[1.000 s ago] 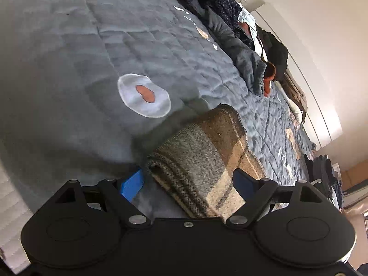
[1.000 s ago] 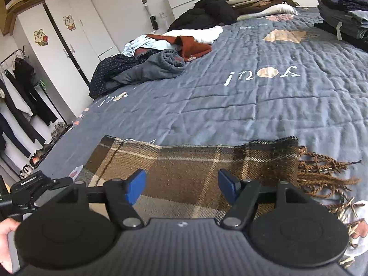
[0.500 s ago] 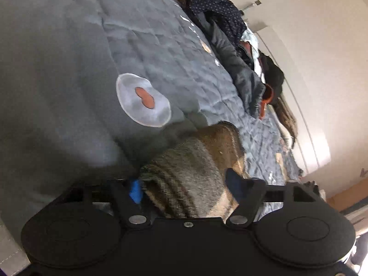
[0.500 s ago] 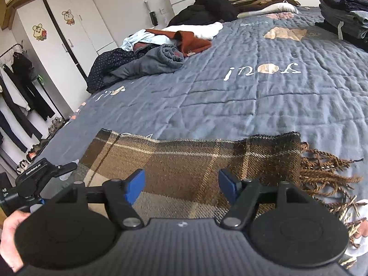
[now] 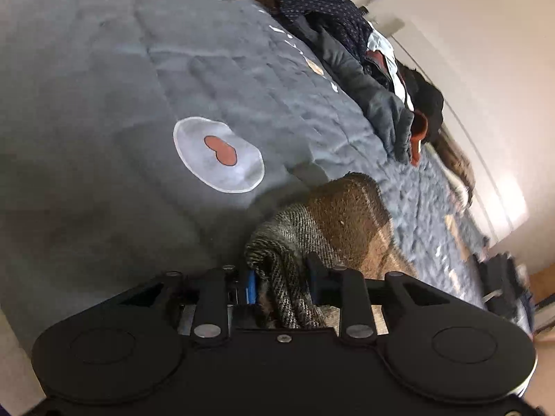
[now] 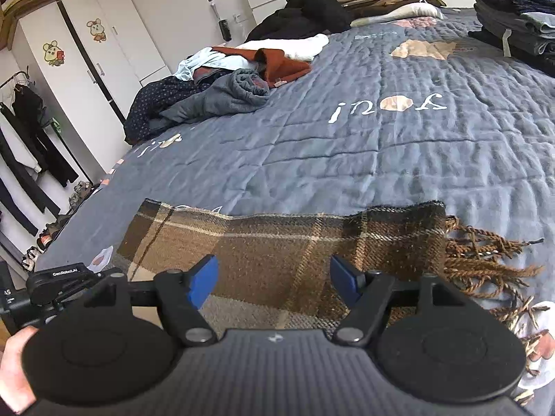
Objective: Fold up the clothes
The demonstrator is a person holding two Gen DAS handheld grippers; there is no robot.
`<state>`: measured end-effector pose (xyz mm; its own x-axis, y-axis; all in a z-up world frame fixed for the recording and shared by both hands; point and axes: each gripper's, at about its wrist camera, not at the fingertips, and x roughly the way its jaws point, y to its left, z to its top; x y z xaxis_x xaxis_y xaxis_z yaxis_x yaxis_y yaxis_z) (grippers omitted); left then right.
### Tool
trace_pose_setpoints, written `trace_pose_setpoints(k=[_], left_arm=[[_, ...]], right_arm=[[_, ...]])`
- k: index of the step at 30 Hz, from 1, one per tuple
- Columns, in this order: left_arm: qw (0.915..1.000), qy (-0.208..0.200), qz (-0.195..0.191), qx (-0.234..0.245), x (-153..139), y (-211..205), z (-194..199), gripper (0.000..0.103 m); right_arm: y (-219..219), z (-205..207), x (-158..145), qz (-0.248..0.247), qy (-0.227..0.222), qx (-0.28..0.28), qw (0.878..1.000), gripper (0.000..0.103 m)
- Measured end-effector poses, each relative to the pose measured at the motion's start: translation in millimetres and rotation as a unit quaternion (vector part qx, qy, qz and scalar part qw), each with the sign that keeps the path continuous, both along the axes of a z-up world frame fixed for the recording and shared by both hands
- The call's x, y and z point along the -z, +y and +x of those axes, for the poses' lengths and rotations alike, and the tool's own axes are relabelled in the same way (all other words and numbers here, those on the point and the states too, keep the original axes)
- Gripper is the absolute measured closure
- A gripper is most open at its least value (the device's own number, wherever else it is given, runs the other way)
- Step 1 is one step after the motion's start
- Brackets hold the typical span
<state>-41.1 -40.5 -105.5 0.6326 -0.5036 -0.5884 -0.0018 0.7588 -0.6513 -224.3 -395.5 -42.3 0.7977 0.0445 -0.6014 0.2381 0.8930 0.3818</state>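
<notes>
A brown plaid scarf (image 6: pixel 277 242) with a fringe (image 6: pixel 485 256) at its right end lies folded lengthwise across the near part of the grey quilt (image 6: pixel 381 145). My left gripper (image 5: pixel 282 282) is at the scarf's (image 5: pixel 340 215) left end, its jaws closing with the bunched fold squeezed between the pads. In the right wrist view its black body (image 6: pixel 69 277) shows at the lower left, with a hand (image 6: pixel 14 357) below it. My right gripper (image 6: pixel 274 277) hovers open over the scarf's near edge, nothing between its fingers.
A heap of unfolded clothes (image 6: pixel 225 86) lies at the far left of the bed, and a stack of folded garments (image 6: pixel 513 34) at the far right. White wardrobes (image 6: pixel 86 62) and hanging clothes (image 6: pixel 24 138) stand left of the bed.
The left gripper's fingers have drawn together around the scarf's end, bunching and slightly lifting the fold. The right gripper and the rest of the scarf have not moved.
</notes>
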Motion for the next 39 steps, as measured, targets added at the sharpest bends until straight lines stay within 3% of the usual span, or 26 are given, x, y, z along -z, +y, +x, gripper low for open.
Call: trace_pose_setpoints(k=[2, 3, 4, 10, 13, 15, 17, 22, 24, 25, 28, 30, 32, 35, 36, 39], left_arm=[[0.9999, -0.003, -0.008, 0.006, -0.8, -0.9, 0.8, 0.077], [0.9999, -0.012, 0.001, 0.009, -2.8, -2.6, -0.1, 0.088], [0.9996, -0.023, 0.01, 0.014, -5.9, -4.5, -2.0, 0.09], [0.9908, -0.101, 0.076, 0.047, -40.7, -24.0, -18.0, 0.092], [0.9802, -0.145, 0.106, 0.084, -60.5, -39.4, -27.7, 0.093], [0.9656, -0.184, 0.14, 0.119, -73.8, -55.1, -40.0, 0.093], [0.9395, -0.232, 0.188, 0.167, -85.0, -75.7, -58.7, 0.093], [0.8595, -0.323, 0.273, 0.287, -85.4, -128.9, -116.8, 0.093], [0.8207, -0.352, 0.309, 0.327, -74.2, -148.0, -138.8, 0.093], [0.7956, -0.369, 0.332, 0.347, -67.0, -156.6, -151.0, 0.093], [0.7307, -0.401, 0.385, 0.397, -40.4, -176.9, -176.6, 0.093], [0.6993, -0.415, 0.411, 0.411, -24.2, -184.7, -188.5, 0.093], [0.6921, -0.424, 0.419, 0.407, -18.8, -189.0, -189.2, 0.093], [0.7044, -0.441, 0.414, 0.371, -24.9, -187.9, -189.6, 0.093], [0.7045, -0.451, 0.413, 0.36, -26.9, -186.7, -191.1, 0.093], [0.6956, -0.481, 0.413, 0.338, -29.4, -183.8, -198.0, 0.093]], right_arm=[[-1.3, -1.1, -0.9, 0.001, -0.001, 0.002, 1.0, 0.033], [-2.0, -1.6, -1.5, 0.001, -0.002, 0.003, 1.0, 0.033], [-2.6, -2.0, -2.1, 0.001, -0.003, 0.003, 1.0, 0.033], [-8.9, -4.6, -7.0, 0.01, -0.011, 0.012, 1.0, 0.032], [-13.6, -6.3, -10.5, 0.017, -0.017, 0.016, 1.0, 0.032], [-17.4, -7.3, -13.1, 0.025, -0.02, 0.017, 0.999, 0.032], [-21.6, -8.5, -15.4, 0.035, -0.025, 0.02, 0.999, 0.032], [-35.2, -13.0, -20.5, 0.057, -0.037, 0.039, 0.997, 0.031], [-41.4, -15.3, -20.8, 0.067, -0.037, 0.046, 0.996, 0.031], [-44.0, -16.2, -20.2, 0.073, -0.035, 0.049, 0.996, 0.03], [-48.0, -16.8, -16.8, 0.086, -0.026, 0.05, 0.995, 0.028], [-46.7, -14.5, -13.0, 0.098, -0.016, 0.039, 0.994, 0.028], [-44.1, -11.1, -8.8, 0.12, -0.004, 0.015, 0.993, 0.027], [-41.3, -4.5, -0.2, 0.178, 0.015, -0.017, 0.984, 0.026], [-40.9, -2.3, 3.1, 0.203, 0.018, -0.021, 0.979, 0.026], [-37.3, 4.1, 12.0, 0.267, 0.021, -0.028, 0.963, 0.025]])
